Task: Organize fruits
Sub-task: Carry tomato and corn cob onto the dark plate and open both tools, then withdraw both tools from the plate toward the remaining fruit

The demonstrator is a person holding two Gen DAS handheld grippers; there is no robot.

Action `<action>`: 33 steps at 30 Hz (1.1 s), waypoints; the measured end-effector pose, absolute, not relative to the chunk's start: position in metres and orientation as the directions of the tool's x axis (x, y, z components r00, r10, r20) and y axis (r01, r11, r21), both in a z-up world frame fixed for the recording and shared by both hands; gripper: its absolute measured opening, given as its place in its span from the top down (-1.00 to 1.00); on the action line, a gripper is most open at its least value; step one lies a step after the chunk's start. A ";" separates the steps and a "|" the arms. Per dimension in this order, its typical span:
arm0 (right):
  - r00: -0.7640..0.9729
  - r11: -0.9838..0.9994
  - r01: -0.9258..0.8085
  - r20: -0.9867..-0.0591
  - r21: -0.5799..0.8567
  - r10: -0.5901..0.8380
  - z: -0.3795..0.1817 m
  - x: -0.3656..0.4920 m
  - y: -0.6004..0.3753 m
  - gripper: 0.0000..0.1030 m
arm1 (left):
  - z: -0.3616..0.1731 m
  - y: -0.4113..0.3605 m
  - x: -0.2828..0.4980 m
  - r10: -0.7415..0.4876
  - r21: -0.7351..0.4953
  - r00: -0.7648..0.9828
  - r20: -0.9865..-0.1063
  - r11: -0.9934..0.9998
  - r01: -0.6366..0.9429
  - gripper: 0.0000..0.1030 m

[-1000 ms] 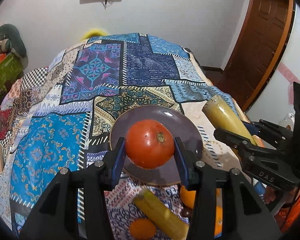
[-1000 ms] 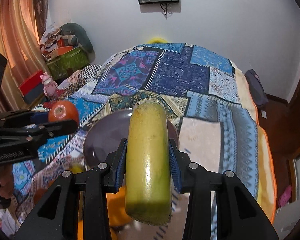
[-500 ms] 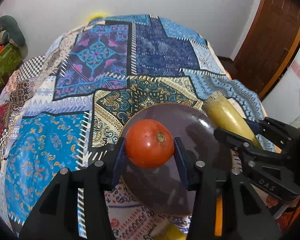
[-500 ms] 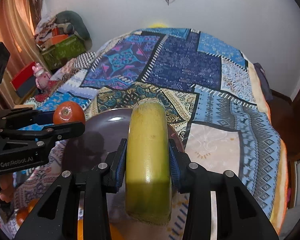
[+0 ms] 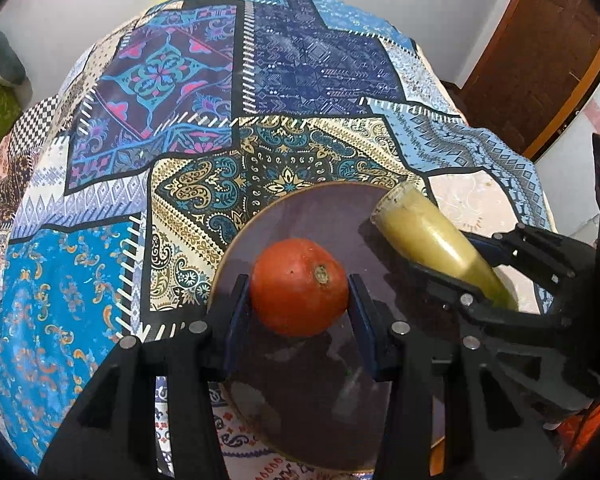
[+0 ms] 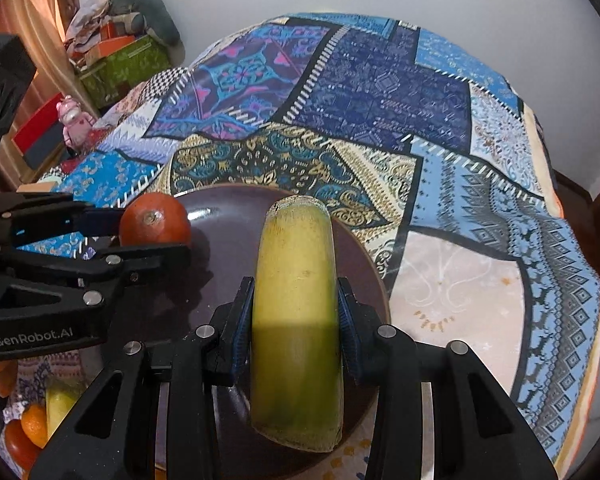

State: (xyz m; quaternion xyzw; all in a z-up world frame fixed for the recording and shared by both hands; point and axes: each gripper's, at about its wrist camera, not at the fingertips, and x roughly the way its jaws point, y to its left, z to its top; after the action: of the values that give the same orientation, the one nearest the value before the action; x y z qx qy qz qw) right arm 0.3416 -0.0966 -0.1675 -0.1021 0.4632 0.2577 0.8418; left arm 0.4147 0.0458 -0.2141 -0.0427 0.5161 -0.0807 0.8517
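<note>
Patchwork bedspread [image 5: 228, 92] carries a dark round plate [image 5: 300, 216], above which the left hand-held gripper [image 5: 299, 300] pinches a round orange-red fruit [image 5: 298, 286] and the right hand-held gripper [image 6: 296, 312] pinches a stubby yellow-green banana piece [image 6: 296, 280]; released high, the fruit could roll off.

Bed w/ patchwork quilt [image 5: 284, 80] – dark plate [image 5: 320, 216] on it, loose fruit pile [image 6: 32, 424] nearby.

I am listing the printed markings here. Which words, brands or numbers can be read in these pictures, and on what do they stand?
"GenRobot.AI": white letters on the black body of the left gripper, seen from the right wrist.
No other text is readable; the fruits and plate carry none.
</note>
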 end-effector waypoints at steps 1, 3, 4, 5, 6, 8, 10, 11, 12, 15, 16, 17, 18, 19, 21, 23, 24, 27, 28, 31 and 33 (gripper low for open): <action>0.432 0.845 -0.531 -0.836 0.066 0.338 -0.169 0.342 -0.096 0.31 | -0.215 0.046 0.416 -0.181 -0.156 0.450 -0.874 0.983 0.092 0.09; 0.429 0.843 -0.535 -0.840 0.060 0.332 -0.172 0.342 -0.094 0.31 | -0.218 0.045 0.419 -0.181 -0.159 0.443 -0.878 0.984 0.086 0.09; 0.427 0.842 -0.536 -0.841 0.060 0.331 -0.173 0.342 -0.094 0.31 | -0.218 0.045 0.419 -0.179 -0.158 0.445 -0.877 0.984 0.085 0.09; 0.425 0.842 -0.535 -0.842 0.062 0.332 -0.174 0.342 -0.094 0.31 | -0.218 0.044 0.419 -0.177 -0.153 0.447 -0.877 0.984 0.089 0.09; 0.423 0.842 -0.536 -0.843 0.062 0.332 -0.175 0.342 -0.093 0.31 | -0.218 0.043 0.419 -0.174 -0.148 0.447 -0.877 0.985 0.092 0.09; 0.420 0.840 -0.538 -0.845 0.060 0.330 -0.178 0.342 -0.092 0.31 | -0.218 0.040 0.418 -0.161 -0.131 0.456 -0.875 0.987 0.097 0.09; 0.416 0.841 -0.537 -0.848 0.062 0.329 -0.179 0.342 -0.092 0.30 | -0.218 0.039 0.417 -0.152 -0.118 0.462 -0.874 0.988 0.102 0.08; 0.416 0.842 -0.536 -0.847 0.066 0.331 -0.179 0.342 -0.092 0.30 | -0.218 0.038 0.417 -0.152 -0.115 0.466 -0.872 0.988 0.106 0.07; 0.413 0.842 -0.535 -0.849 0.068 0.331 -0.179 0.343 -0.092 0.30 | -0.217 0.038 0.416 -0.150 -0.113 0.469 -0.870 0.988 0.106 0.04; 0.424 0.845 -0.532 -0.847 0.054 0.321 -0.177 0.341 -0.092 0.29 | -0.211 0.039 0.414 -0.154 -0.120 0.482 -0.862 0.988 0.101 -0.15; 0.431 0.846 -0.530 -0.845 0.047 0.317 -0.175 0.340 -0.093 0.29 | -0.209 0.040 0.412 -0.154 -0.122 0.490 -0.858 0.988 0.096 -0.19; 0.437 0.847 -0.529 -0.839 0.051 0.323 -0.171 0.338 -0.094 0.29 | -0.204 0.041 0.410 -0.151 -0.121 0.500 -0.853 0.988 0.091 -0.19; 0.440 0.848 -0.528 -0.836 0.056 0.329 -0.169 0.336 -0.095 0.29 | -0.201 0.041 0.407 -0.149 -0.120 0.508 -0.849 0.989 0.090 -0.19; 0.444 0.849 -0.525 -0.831 0.063 0.336 -0.165 0.334 -0.097 0.28 | -0.196 0.041 0.405 -0.147 -0.118 0.516 -0.844 0.989 0.090 -0.19; 0.463 0.854 -0.517 -0.818 0.062 0.340 -0.156 0.329 -0.101 0.23 | -0.185 0.042 0.396 -0.142 -0.114 0.539 -0.830 0.990 0.085 -0.19; 0.491 0.862 -0.504 -0.803 0.053 0.337 -0.144 0.321 -0.106 0.15 | -0.172 0.044 0.385 -0.142 -0.116 0.566 -0.812 0.990 0.082 -0.19; 0.503 0.864 -0.501 -0.794 0.054 0.341 -0.137 0.316 -0.109 0.13 | -0.164 0.044 0.378 -0.143 -0.116 0.582 -0.801 0.990 0.082 -0.21; 0.537 0.867 -0.494 -0.764 0.059 0.358 -0.117 0.302 -0.116 0.06 | -0.140 0.044 0.356 -0.130 -0.098 0.634 -0.762 0.992 0.084 -0.27; 0.550 0.869 -0.492 -0.753 0.058 0.362 -0.110 0.296 -0.117 0.02 | -0.132 0.042 0.348 -0.120 -0.085 0.654 -0.747 0.993 0.085 -0.30; 0.587 0.870 -0.489 -0.718 0.053 0.374 -0.090 0.275 -0.123 -0.06 | -0.109 0.040 0.320 -0.102 -0.053 0.707 -0.700 0.994 0.091 -0.38; 0.611 0.873 -0.486 -0.695 0.049 0.379 -0.079 0.259 -0.127 -0.07 | -0.097 0.039 0.300 -0.098 -0.041 0.733 -0.673 0.995 0.095 -0.43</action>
State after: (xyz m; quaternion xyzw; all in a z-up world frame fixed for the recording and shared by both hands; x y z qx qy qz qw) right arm 0.2586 -0.1268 -0.0786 -0.0722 0.3686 0.2418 0.8947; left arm 0.2996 0.0393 -0.0974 -0.0018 0.3617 -0.0517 0.9309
